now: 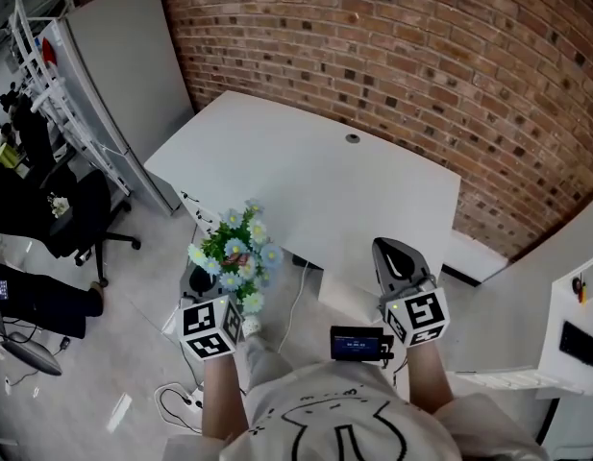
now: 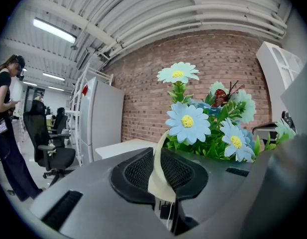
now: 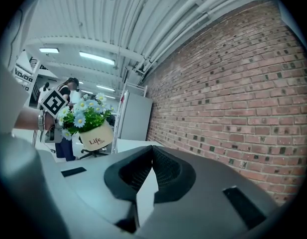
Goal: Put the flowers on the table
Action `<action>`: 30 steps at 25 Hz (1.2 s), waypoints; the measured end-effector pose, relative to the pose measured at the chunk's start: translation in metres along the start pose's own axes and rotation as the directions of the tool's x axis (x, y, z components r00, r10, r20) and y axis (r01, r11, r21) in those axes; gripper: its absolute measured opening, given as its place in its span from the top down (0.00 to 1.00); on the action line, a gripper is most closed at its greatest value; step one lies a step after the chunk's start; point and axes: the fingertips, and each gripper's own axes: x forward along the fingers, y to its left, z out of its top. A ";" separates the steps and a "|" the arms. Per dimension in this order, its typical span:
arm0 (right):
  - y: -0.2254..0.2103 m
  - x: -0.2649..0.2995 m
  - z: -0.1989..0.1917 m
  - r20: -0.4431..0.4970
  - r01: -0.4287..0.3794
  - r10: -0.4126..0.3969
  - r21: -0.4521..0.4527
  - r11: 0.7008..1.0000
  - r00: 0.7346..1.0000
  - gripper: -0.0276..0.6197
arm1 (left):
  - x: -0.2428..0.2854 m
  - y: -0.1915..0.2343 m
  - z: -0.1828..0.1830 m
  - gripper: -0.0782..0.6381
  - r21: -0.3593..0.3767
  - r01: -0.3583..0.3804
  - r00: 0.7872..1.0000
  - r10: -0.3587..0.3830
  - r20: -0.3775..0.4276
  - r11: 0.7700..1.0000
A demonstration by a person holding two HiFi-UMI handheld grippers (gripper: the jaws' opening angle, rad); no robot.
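Left claw (image 2: 161, 159) pinches the stiff pot rim (image 2: 156, 179) of the flowers (image 1: 234, 251), likely light but top-heavy; right claw (image 3: 152, 156) closed, empty.

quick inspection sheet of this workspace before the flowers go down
surface: white table, bare apart from a round grommet
job's things: pot of flowers, held short of the table's near left edge, over the floor, not yet set down
clutter: nothing seen on the table
grippers: left gripper shut on the pot's cream rim; right gripper shut and empty, near the table's front edge
cables: white cable hanging below the table edge; loose cables on the floor
surroundings: brick wall behind the table, black office chair to the left, a person standing by it
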 end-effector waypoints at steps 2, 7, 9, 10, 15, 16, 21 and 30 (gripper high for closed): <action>0.000 0.014 -0.002 -0.005 0.017 -0.017 0.011 1.000 1.000 0.93 | 0.015 0.007 0.003 0.82 0.010 0.015 1.000 -0.015 0.001 1.000; 0.009 0.060 0.000 -0.016 0.050 -0.049 0.010 0.999 0.999 0.93 | 0.060 0.038 0.008 0.82 0.018 0.055 0.998 -0.055 -0.003 0.998; 0.010 0.076 0.000 -0.025 0.074 -0.074 0.014 0.997 0.997 0.93 | 0.082 0.049 0.009 0.82 0.017 0.076 0.997 -0.076 -0.012 0.997; 0.010 0.084 -0.001 -0.034 0.089 -0.088 0.016 0.996 0.996 0.93 | 0.093 0.054 0.010 0.82 0.017 0.088 0.996 -0.088 -0.015 0.996; 0.005 0.127 0.002 -0.063 0.164 -0.162 0.021 0.986 0.985 0.93 | 0.150 0.077 0.021 0.82 0.028 0.153 0.988 -0.153 -0.024 0.988; 0.004 0.135 0.002 -0.069 0.179 -0.178 0.020 0.984 0.982 0.93 | 0.161 0.081 0.022 0.82 0.030 0.167 0.986 -0.166 -0.026 0.986; 0.002 0.181 0.001 -0.109 0.241 -0.239 0.004 0.970 0.965 0.93 | 0.220 0.101 0.030 0.82 0.034 0.229 0.973 -0.228 -0.032 0.973; 0.007 0.247 0.004 -0.149 0.354 -0.350 0.002 0.935 0.925 0.93 | 0.302 0.133 0.036 0.82 0.057 0.359 0.932 -0.355 -0.067 0.931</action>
